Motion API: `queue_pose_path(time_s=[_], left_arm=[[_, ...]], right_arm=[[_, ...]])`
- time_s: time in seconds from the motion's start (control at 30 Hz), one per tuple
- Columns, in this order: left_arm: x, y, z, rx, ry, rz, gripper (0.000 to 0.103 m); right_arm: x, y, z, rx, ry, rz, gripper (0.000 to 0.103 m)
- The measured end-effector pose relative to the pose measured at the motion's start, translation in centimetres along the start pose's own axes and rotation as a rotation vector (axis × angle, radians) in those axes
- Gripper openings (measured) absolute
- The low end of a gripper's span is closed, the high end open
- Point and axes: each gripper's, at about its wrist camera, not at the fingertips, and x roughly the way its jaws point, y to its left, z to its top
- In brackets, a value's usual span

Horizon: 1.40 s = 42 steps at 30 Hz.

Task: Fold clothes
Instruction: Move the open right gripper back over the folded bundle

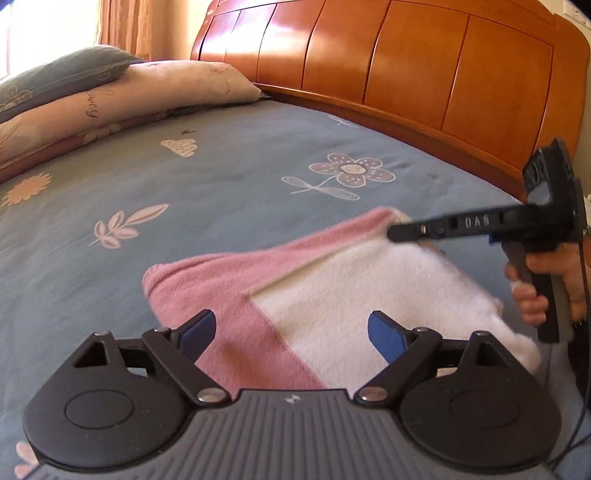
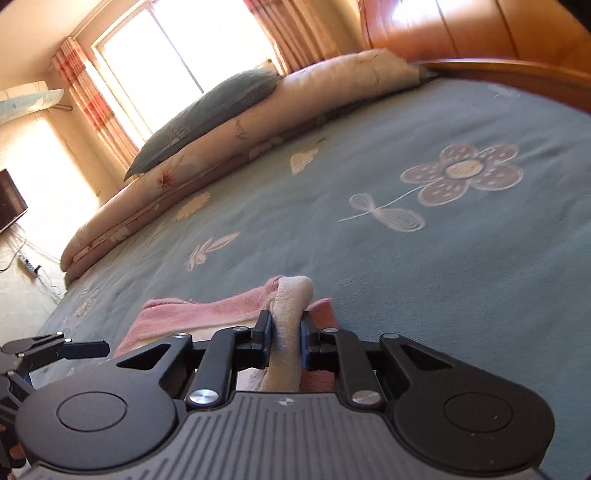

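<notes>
Here, one pink-and-white garment [image 1: 332,295]; two pillows [image 1: 122,96]; one bedspread [image 1: 221,192].

Black linkage grippers [image 1: 290,332], blue-padded fingers [image 1: 386,334], ribbed grey housings

hidden: towel [image 2: 291,325] edge between right tool [image 2: 286,332] pads | cut off: hand [image 1: 554,280] at frame edge

The left wrist camera sits just behind its own tongs [image 1: 288,334], looking down and across the blue-grey flowered bedspread [image 1: 221,192] toward the curved orange wooden headboard [image 1: 406,66]. The right wrist camera rides lower and closer to the bedspread [image 2: 443,258], tilted, facing the bright curtained window [image 2: 177,44]. Both views share the pink-and-white fleecy cloth [image 1: 332,295] [image 2: 221,306], stacked pillows [image 1: 110,96] [image 2: 221,122] and headboard [image 2: 480,33].
</notes>
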Motion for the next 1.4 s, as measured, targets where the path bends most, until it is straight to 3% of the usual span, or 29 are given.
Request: queue_pose_path(time_s=[0.13,0.33,0.53,0.6,0.67,0.8,0.9,1.0,1.13,1.33,1.4], left_arm=[[3.0,0.2,0.3,-0.013,0.068,0.006,0.089],[4.1,0.2,1.0,-0.03,0.077,0.007,0.092],[0.6,-2.3,0.6,0.063,0.033,-0.022,0.092],[1.1,-3.0,-0.7,0.089,0.098,-0.048,0.092],[1.6,-3.6,-1.9,0.141,0.098,-0.021,0.092],[1.2,-4.2,-0.3,0.094,0.136,-0.018,0.091],[0.1,-6.0,-0.5,0.162,0.129,-0.08,0.091],[1.2,-7.2,-2.0,0.213,0.185,-0.058,0.092],[1.1,-7.9,-1.9,0.191,0.189,-0.029,0.093],[-1.7,-9.2,-2.2,0.168,0.173,0.004,0.094],[-2.3,-9.8,-3.1,0.173,0.186,0.017,0.094]], right_arm=[[1.4,-0.7,-0.4,0.028,0.036,-0.009,0.02],[1.2,-1.0,-0.8,0.009,0.026,-0.016,0.022],[1.1,-1.8,-1.0,0.036,0.019,0.013,0.023],[1.1,-2.0,-0.9,0.042,0.02,0.019,0.023],[1.1,-1.8,-0.9,0.036,0.019,0.021,0.023],[1.1,-1.7,-0.9,0.025,0.019,0.016,0.025],[1.0,-1.8,-0.9,0.024,0.019,0.013,0.026],[1.0,-1.6,-0.9,0.014,0.019,0.008,0.027],[0.6,-1.5,-0.8,0.005,0.005,-0.022,0.043],[-3.7,-1.1,0.0,0.049,-0.126,-0.001,0.046],[-5.4,0.0,0.3,0.061,-0.144,0.037,0.06]])
